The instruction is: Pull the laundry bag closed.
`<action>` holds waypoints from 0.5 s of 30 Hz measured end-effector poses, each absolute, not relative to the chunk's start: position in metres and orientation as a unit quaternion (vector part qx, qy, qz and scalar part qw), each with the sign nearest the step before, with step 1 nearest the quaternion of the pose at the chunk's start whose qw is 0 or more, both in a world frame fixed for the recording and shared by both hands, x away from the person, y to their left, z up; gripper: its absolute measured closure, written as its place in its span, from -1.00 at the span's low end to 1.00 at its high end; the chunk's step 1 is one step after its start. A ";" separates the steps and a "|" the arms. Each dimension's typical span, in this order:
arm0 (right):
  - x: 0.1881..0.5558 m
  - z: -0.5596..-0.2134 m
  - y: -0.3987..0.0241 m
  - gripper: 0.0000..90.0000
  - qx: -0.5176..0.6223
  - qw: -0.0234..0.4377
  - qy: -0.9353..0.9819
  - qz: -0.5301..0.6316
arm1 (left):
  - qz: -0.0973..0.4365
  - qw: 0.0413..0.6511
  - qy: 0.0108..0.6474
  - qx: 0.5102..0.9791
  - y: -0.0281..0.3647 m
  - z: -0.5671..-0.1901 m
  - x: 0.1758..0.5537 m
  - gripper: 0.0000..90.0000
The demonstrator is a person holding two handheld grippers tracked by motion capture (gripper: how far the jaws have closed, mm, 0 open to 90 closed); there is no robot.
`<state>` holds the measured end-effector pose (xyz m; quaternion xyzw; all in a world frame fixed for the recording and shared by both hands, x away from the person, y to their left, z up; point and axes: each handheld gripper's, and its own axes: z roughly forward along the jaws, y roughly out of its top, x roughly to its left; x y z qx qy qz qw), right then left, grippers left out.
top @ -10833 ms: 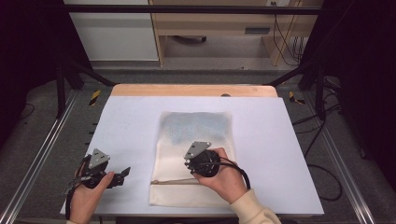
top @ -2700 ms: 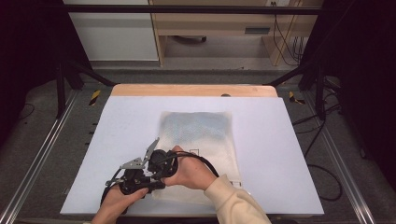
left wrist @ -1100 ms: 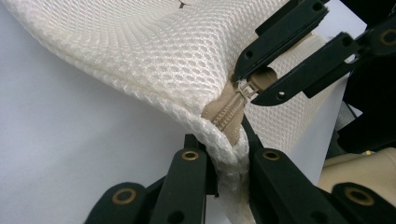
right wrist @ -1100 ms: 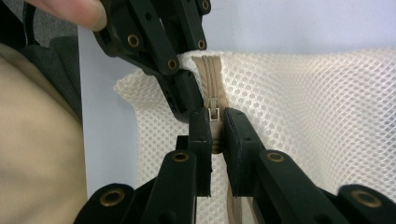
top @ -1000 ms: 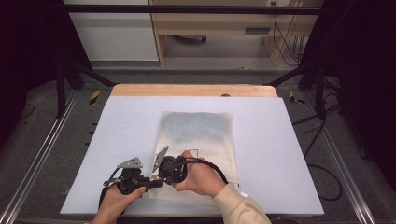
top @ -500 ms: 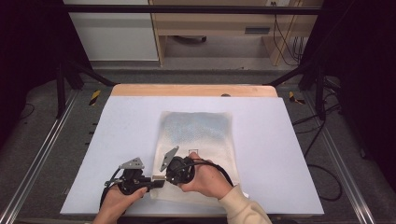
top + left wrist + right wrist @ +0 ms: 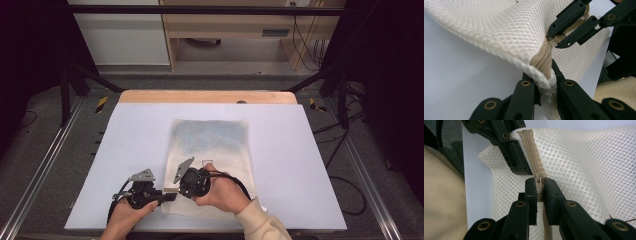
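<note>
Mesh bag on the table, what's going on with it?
A person is working the zip of a white mesh bag with two handheld grippers. The left gripper pinches the bag's corner at the zip's end. The right gripper is clamped on the tan zipper pull, close beside it.

free: table point(image 7: 125, 145) left, right and far side | blocked: mesh bag point(image 7: 215, 145) mid-table, near edge

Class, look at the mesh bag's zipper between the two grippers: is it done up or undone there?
Done up there: in the left gripper view the zipper teeth mesh between the bag corner and the slider. Beyond the slider, cannot tell.
</note>
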<state>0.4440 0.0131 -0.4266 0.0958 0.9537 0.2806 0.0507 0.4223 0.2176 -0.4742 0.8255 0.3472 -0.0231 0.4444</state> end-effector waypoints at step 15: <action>0.444 -0.426 0.006 0.82 0.105 0.042 0.954 0.279 | -0.027 0.450 0.342 0.825 0.215 -0.475 0.421 0.90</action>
